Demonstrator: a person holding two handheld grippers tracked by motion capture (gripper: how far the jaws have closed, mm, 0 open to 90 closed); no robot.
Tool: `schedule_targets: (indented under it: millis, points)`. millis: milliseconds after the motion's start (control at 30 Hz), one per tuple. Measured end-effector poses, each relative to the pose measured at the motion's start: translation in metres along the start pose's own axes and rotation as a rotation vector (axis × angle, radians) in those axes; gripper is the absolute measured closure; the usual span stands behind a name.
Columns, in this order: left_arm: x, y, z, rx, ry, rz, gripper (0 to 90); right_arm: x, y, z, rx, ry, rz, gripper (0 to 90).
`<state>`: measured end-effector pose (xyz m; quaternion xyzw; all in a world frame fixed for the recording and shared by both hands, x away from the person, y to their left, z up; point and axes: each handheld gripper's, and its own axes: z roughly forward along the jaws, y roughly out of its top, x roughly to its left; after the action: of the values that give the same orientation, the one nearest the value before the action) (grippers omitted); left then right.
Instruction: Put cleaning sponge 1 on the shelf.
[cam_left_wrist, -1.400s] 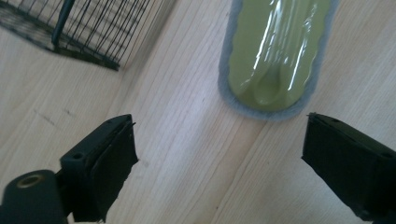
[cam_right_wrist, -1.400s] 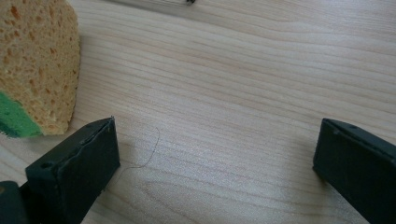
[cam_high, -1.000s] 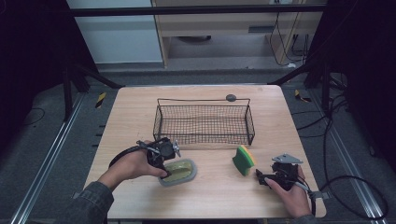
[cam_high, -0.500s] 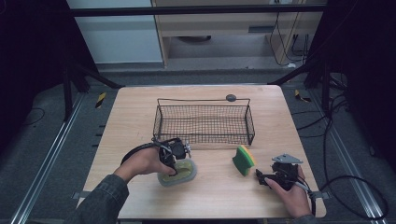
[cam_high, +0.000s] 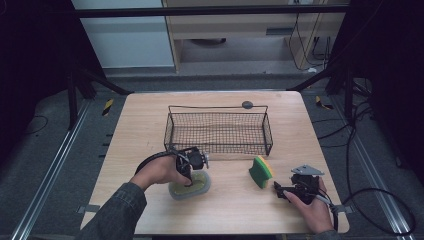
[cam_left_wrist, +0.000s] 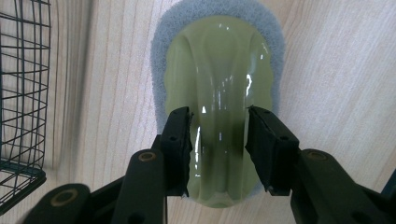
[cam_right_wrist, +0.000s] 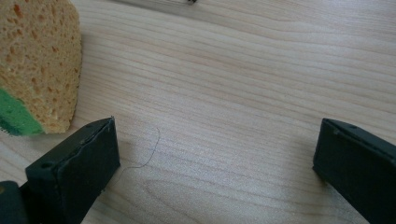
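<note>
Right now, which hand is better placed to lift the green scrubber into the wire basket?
Left. Its tool has just been closing around the scrubber handle, beside the basket. The right tool is open over bare table.

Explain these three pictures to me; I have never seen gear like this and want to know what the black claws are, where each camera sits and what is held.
No robot here: a person holds a hand tool with two black jaws in each hand. The high view looks down on a wooden table. The other two cameras ride on the tools and look along their jaws.

On the table stand a black wire basket, a yellow-and-green sponge and a scrubber with a pale green handle on a grey pad.

The left gripper has just been closing, its jaws on either side of the scrubber's handle. The right gripper rests open beside the sponge, holding nothing.
</note>
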<state>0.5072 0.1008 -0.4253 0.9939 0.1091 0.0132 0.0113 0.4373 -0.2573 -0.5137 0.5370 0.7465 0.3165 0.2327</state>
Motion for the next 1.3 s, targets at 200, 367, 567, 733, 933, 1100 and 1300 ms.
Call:
schedule_targets:
  millis: [200, 367, 567, 733, 933, 1100, 1300]
  points:
    - [0.001, -0.001, 0.002, 0.000, -0.002, 0.004, 60.4, 0.000, 0.000, 0.000, 0.000, 0.001, -0.002, 0.6]
    - [0.001, 0.000, 0.003, 0.006, -0.005, 0.011, 63.0, 0.000, 0.000, 0.000, 0.001, 0.002, -0.001, 0.6]
    - [0.000, 0.000, 0.005, 0.005, -0.006, 0.022, 70.5, 0.001, 0.000, 0.000, 0.002, 0.003, 0.001, 0.6]
    - [-0.003, -0.004, 0.000, -0.005, 0.000, 0.034, 70.6, 0.001, 0.000, 0.000, 0.002, 0.003, 0.000, 0.6]
    - [-0.008, -0.009, -0.017, -0.047, 0.037, 0.051, 70.7, 0.001, 0.000, 0.000, 0.003, 0.004, -0.001, 0.6]
    - [-0.013, -0.011, -0.032, -0.057, 0.088, 0.073, 70.7, 0.001, 0.000, 0.000, 0.003, 0.003, 0.000, 0.6]
    - [-0.017, -0.011, -0.045, -0.061, 0.117, 0.090, 70.8, 0.001, 0.000, 0.000, 0.003, 0.002, 0.001, 0.6]
